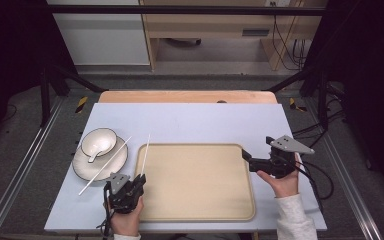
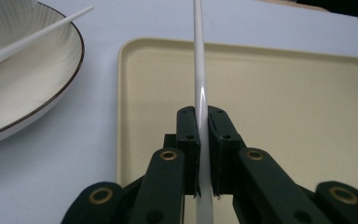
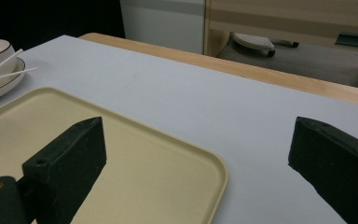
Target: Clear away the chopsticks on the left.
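Note:
My left gripper (image 1: pixel 140 178) is shut on a white chopstick (image 1: pixel 146 150) at the near left corner of the beige tray (image 1: pixel 195 200). The stick points away from me along the tray's left rim. In the left gripper view the chopstick (image 2: pixel 199 70) runs straight up between the pads of my left gripper (image 2: pixel 203 116), over the tray (image 2: pixel 284 116). A second chopstick (image 1: pixel 105 165) lies slanted across the dark-rimmed plate (image 1: pixel 82 172). My right gripper (image 1: pixel 244 155) is open by the tray's right rim, and the right gripper (image 3: pixel 198 123) has nothing between its jaws.
A white bowl (image 1: pixel 100 140) with a spoon (image 1: pixel 95 150) sits on the plate at the table's left. The plate (image 2: pixel 28 93) lies close to the left of the held stick. Bare table stretches beyond the tray (image 3: pixel 121 154), up to a wooden edge (image 1: pixel 187 96).

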The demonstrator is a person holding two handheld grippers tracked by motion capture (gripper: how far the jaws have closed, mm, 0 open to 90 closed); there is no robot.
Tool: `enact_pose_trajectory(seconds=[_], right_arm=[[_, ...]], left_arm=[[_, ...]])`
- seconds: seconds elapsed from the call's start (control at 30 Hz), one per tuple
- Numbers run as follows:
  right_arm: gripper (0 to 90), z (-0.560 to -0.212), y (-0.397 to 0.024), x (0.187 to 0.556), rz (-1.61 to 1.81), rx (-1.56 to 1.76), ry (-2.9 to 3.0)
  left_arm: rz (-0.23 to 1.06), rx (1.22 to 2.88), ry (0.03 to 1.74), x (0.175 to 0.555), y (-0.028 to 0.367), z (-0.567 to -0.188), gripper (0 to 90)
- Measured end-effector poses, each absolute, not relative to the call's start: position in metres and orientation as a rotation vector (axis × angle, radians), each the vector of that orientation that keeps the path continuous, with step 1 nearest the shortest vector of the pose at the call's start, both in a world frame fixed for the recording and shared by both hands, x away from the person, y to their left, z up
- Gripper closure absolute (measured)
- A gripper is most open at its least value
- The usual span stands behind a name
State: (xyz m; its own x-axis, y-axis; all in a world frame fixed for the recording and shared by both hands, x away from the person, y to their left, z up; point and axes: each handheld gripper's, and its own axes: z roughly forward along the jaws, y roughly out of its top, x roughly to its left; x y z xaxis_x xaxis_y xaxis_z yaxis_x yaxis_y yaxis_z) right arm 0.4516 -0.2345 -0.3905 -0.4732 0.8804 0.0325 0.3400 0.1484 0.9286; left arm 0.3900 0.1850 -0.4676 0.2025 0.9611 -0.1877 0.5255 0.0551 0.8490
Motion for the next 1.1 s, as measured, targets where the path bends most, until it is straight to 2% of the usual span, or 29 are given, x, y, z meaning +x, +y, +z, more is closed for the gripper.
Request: enact_pose_trajectory(seconds=[0.47, 0.57, 1.1], right_arm=[[4.4, -0.393, -0.232, 0.454, 1.296, 1.159, 1.915], [4.4, -0.394, -0.232, 0.454, 1.292, 1.158, 1.92], [4.4, -0.395, -0.231, 0.455, 1.284, 1.159, 1.931]], left_arm=[[0.62, 1.66, 1.544, 0.396, 0.182, -0.479, 83.8], [0.588, 1.706, 1.574, 0.4, 0.183, -0.48, 83.7], [0.605, 1.725, 1.583, 0.402, 0.18, -0.479, 81.5]])
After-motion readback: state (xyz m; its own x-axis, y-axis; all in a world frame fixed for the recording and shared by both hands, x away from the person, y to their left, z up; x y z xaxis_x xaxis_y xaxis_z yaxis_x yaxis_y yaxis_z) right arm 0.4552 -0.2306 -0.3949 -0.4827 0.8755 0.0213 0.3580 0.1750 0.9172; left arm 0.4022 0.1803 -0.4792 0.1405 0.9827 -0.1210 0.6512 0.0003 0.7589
